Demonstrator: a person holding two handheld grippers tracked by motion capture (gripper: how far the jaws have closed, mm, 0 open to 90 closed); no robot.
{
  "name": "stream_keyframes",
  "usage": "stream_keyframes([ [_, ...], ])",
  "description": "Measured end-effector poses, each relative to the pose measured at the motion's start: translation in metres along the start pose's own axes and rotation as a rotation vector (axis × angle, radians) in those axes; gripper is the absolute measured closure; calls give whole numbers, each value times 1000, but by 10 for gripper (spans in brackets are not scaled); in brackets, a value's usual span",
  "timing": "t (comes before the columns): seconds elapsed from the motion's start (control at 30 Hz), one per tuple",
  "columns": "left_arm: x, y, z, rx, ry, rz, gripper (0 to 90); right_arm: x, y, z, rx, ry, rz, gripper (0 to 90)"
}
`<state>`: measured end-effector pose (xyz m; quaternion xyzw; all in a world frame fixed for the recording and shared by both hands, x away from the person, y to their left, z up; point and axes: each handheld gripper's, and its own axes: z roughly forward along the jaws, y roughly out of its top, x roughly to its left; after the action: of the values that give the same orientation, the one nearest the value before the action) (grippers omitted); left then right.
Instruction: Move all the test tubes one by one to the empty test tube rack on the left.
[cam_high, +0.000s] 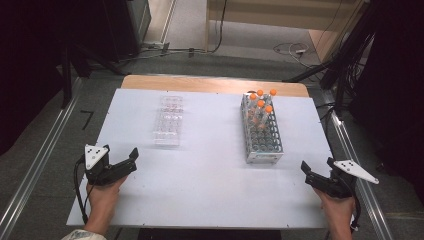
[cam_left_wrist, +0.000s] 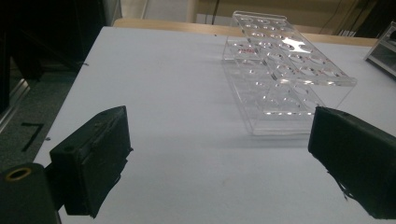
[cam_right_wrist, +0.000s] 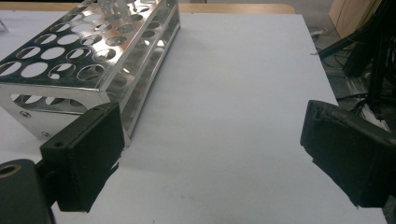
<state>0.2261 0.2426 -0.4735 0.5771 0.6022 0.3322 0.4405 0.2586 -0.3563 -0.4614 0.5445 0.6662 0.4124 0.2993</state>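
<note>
Clear plastic tube rack (cam_high: 168, 120), empty, sits left of centre on the white table (cam_high: 200, 175); the shiny perforated metal rack (cam_high: 261, 131) stands to its right with orange-capped tubes (cam_high: 261, 101) at its far end. The clear rack looks light, so a careless nudge from one jaw would likely slide or tip it, and the tall tubes could topple if clipped. Left gripper (cam_high: 129, 161) and right gripper (cam_high: 316, 168) hover near the table's near edge, jaws spread wide, holding and touching nothing.

rack (cam_right_wrist: 70, 56): shiny metal | tray (cam_left_wrist: 285, 60): clear glossy plastic | table (cam_high: 210, 180): matt white, wood edge
</note>
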Motion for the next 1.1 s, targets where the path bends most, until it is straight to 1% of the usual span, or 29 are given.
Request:
stream_keyframes([
  [0.17,-1,0,-1,-7,8,-2,65,3,2,1,-5,10,-10,50],
  [0.37,1,0,-2,-11,11,-11,65,5,7,4,-18,25,-3,50],
  [0.43,0,0,-1,-8,11,-7,65,8,11,7,-29,38,3,50],
  [0.57,-1,0,-2,-7,12,-6,65,13,15,12,-35,49,-6,50],
  [0.63,0,0,-2,-6,12,-7,65,19,21,18,-36,64,-14,50],
  [0.7,0,0,-2,-7,13,-8,65,21,23,20,-36,67,-22,50],
  [0.73,0,0,-2,-6,13,-8,65,26,27,23,-40,78,-26,50],
  [0.87,0,-1,-2,-7,13,-9,65,32,34,32,-50,93,-33,50],
  [1.1,0,-1,-1,-6,14,-8,65,41,47,49,-63,93,-45,50],
])
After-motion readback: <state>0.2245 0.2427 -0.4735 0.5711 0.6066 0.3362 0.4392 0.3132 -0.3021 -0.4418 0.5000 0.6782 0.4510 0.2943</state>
